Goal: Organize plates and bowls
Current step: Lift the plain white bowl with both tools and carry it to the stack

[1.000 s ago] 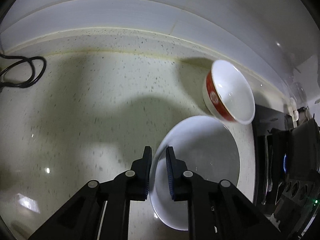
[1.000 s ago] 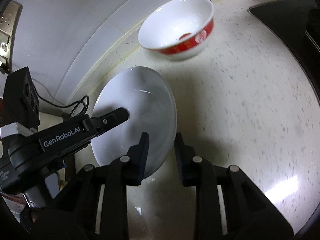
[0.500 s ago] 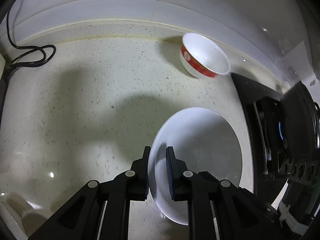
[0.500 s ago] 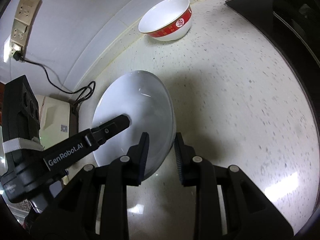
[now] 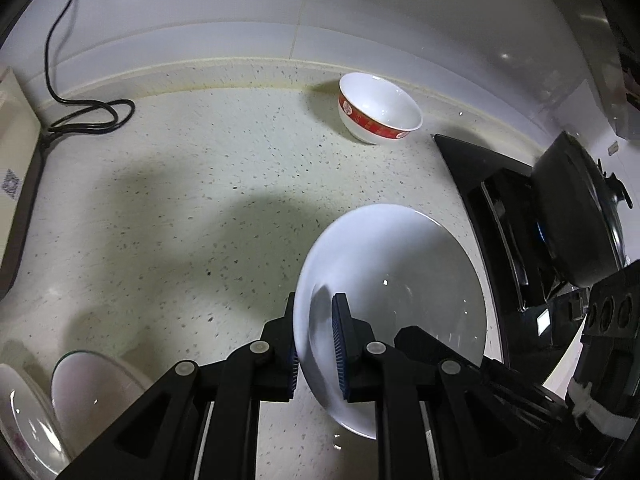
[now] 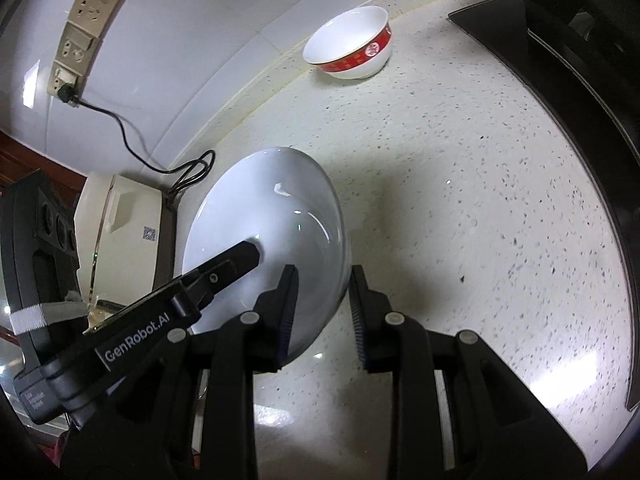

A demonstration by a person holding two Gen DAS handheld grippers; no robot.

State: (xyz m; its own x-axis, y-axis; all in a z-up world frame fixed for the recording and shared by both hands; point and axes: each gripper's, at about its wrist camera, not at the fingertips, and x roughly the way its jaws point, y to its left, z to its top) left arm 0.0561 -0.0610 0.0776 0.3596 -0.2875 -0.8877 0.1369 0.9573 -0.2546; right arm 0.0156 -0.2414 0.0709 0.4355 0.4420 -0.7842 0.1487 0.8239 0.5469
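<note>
Both grippers are drawing the white plate (image 5: 400, 280) away from the red-banded bowl (image 5: 378, 110), left gripper (image 5: 314, 344) and right gripper (image 6: 322, 312) each pinching opposite rims, keeping it balanced above the countertop (image 5: 180, 200).

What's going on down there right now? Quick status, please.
Left gripper and right gripper both clamped on white plate's rim, plate off the counter. Red bowl sits by the wall. Nothing in the way.
</note>
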